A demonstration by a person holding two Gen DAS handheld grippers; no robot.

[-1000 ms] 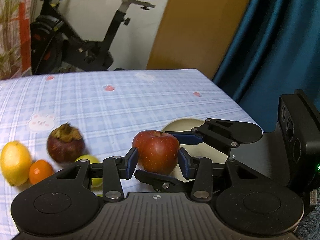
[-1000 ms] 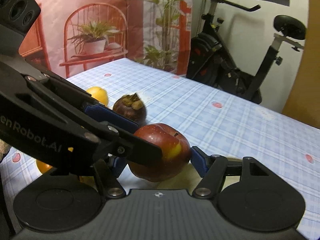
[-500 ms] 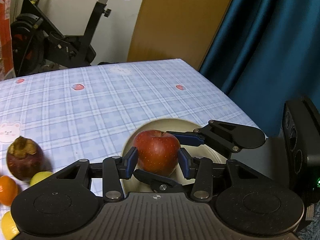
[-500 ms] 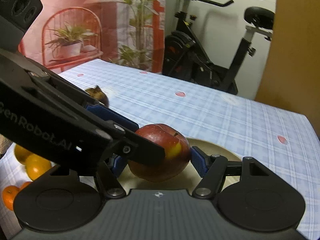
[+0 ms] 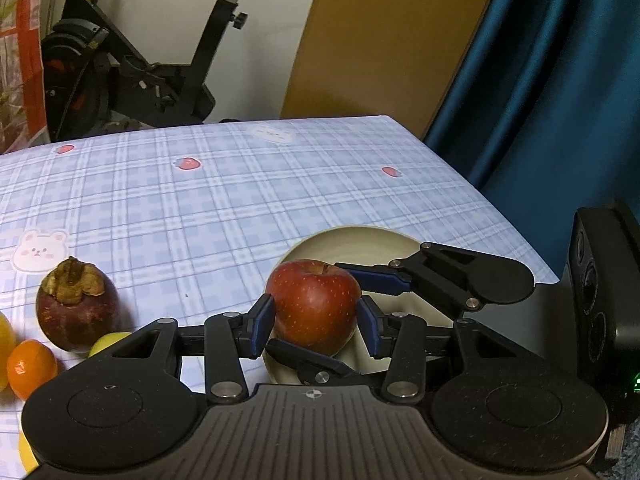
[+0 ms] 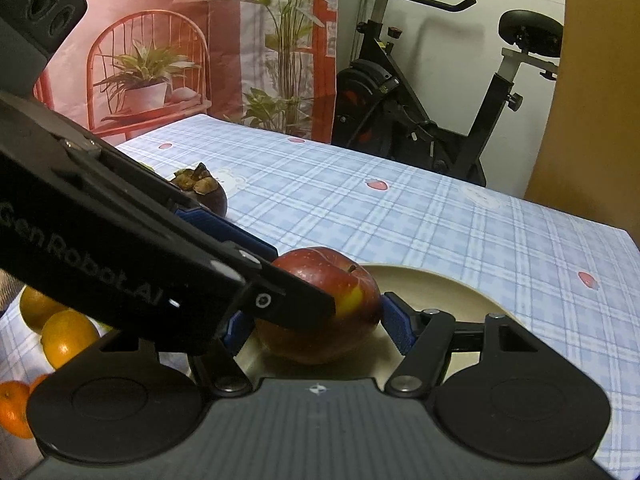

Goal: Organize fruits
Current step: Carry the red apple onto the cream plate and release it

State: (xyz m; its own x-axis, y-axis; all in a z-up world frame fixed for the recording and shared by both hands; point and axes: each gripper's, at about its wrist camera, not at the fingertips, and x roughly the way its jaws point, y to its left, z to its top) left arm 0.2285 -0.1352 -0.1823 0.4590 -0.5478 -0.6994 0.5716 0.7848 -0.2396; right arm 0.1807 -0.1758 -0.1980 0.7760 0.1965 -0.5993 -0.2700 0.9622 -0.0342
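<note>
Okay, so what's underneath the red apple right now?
The cream plate lies under and behind the red apple, which both the left gripper and right gripper flank. Whether the apple rests on the plate is hidden by gripper parts.

In the right wrist view, the left gripper's black arm [image 6: 132, 264] covers the near left side of the red apple [image 6: 340, 320] and part of the mangosteen [image 6: 204, 190]. The apple's underside hides behind the gripper body, so contact with the cream plate [image 6: 448, 288] cannot be told. In the left wrist view, a lemon [image 5: 4, 344] is cut by the left edge, and a yellow-green fruit [image 5: 108, 340] peeks from behind the gripper.
</note>
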